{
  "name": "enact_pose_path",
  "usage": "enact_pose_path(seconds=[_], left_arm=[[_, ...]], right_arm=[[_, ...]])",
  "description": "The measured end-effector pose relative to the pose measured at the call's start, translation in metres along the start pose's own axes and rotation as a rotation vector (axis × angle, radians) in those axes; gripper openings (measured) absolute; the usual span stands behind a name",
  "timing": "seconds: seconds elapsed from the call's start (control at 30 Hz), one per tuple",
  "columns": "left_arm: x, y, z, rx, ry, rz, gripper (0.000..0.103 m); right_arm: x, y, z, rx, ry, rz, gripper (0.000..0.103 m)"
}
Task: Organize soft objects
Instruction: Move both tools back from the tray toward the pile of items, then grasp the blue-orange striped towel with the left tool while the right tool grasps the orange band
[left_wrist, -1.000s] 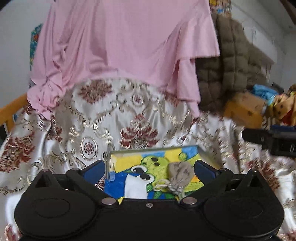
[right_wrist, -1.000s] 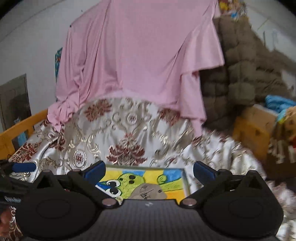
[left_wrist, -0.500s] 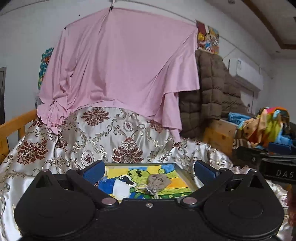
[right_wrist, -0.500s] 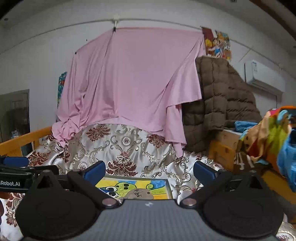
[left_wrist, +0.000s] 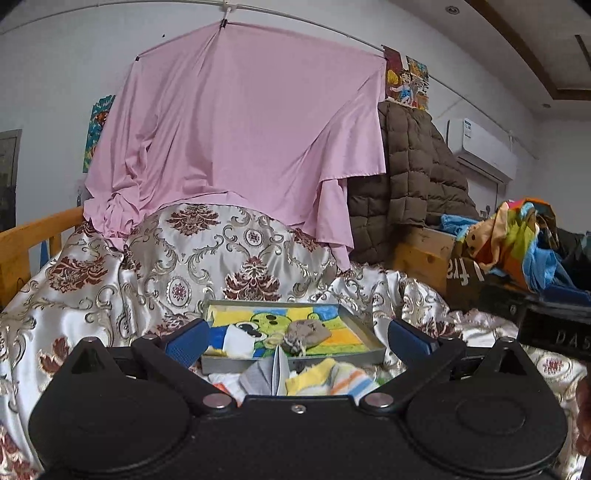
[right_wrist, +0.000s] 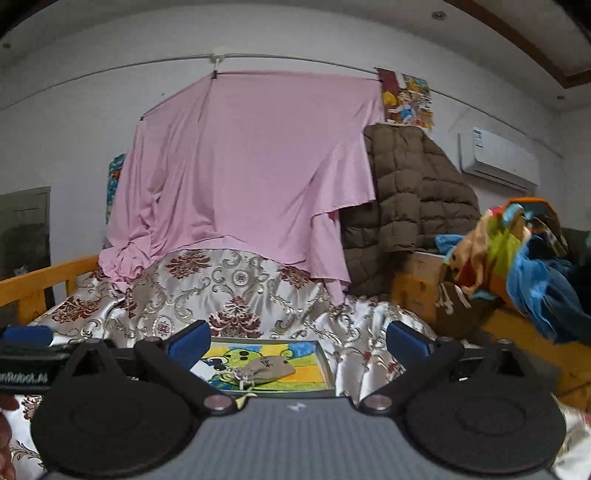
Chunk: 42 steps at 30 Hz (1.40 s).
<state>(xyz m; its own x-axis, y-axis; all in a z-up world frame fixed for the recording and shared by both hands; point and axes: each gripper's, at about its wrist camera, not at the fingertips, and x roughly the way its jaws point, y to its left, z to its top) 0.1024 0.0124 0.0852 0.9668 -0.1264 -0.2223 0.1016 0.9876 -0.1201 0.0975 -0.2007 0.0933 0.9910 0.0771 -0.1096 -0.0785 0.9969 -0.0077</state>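
Both tongs raised above the bed, facing the wall. Left tongs (left_wrist: 295, 341): jaws spread wide, nothing between them. Right tongs (right_wrist: 298, 341): same, wide apart and empty.

Tray (left_wrist: 364, 325) sits on the patterned bedspread (left_wrist: 122, 280), straight ahead of the left tongs and just past its fingertips; from the right tongs it lies ahead and a bit left of centre. Four low grey walls, near wall facing the left tongs, right wall clear in both views. Frog cartoon printed on its floor.

In the tray: one grey drawstring pouch (left_wrist: 309, 331), right of centre, cord end trailing toward the near wall; one white folded piece (left_wrist: 238, 339) left of it, close but not touching.

Outside the tray, against its near wall and directly under the left tongs' gap: a small heap of socks (left_wrist: 325, 380). One grey, one yellow, one striped white and orange visible; the rest is hidden by the tongs body, so no full count.

Room: bedspread open left and right of the tray. Wooden rail (left_wrist: 33, 236) bounds the far left. Pink sheet (left_wrist: 236, 147) hangs behind, brown quilted coat (left_wrist: 410, 177) right of it. Clutter of coloured cloth (left_wrist: 517, 236) on the far right, next to the right tongs' path.
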Motion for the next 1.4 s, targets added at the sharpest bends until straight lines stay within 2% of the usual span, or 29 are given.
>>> enact_pose_path(seconds=[0.37,0.57,0.83,1.13,1.4], left_arm=[[-0.004,0.007,-0.050,0.020,0.108,0.023,0.102],[0.002,0.007,-0.070,0.048,0.173,0.031,0.102],[0.011,0.009,-0.092,0.072,0.267,0.025,0.102],[0.022,0.009,-0.105,0.061,0.351,0.012,0.102],[0.036,0.006,-0.111,0.078,0.402,-0.008,0.102]], right_arm=[[-0.007,-0.013,-0.057,0.052,0.110,-0.019,0.103],[-0.004,-0.010,-0.081,0.021,0.160,-0.020,0.103],[0.003,-0.013,-0.097,0.017,0.229,0.025,0.103],[0.019,-0.010,-0.113,0.006,0.350,0.143,0.103],[0.031,-0.006,-0.125,-0.017,0.426,0.157,0.103]])
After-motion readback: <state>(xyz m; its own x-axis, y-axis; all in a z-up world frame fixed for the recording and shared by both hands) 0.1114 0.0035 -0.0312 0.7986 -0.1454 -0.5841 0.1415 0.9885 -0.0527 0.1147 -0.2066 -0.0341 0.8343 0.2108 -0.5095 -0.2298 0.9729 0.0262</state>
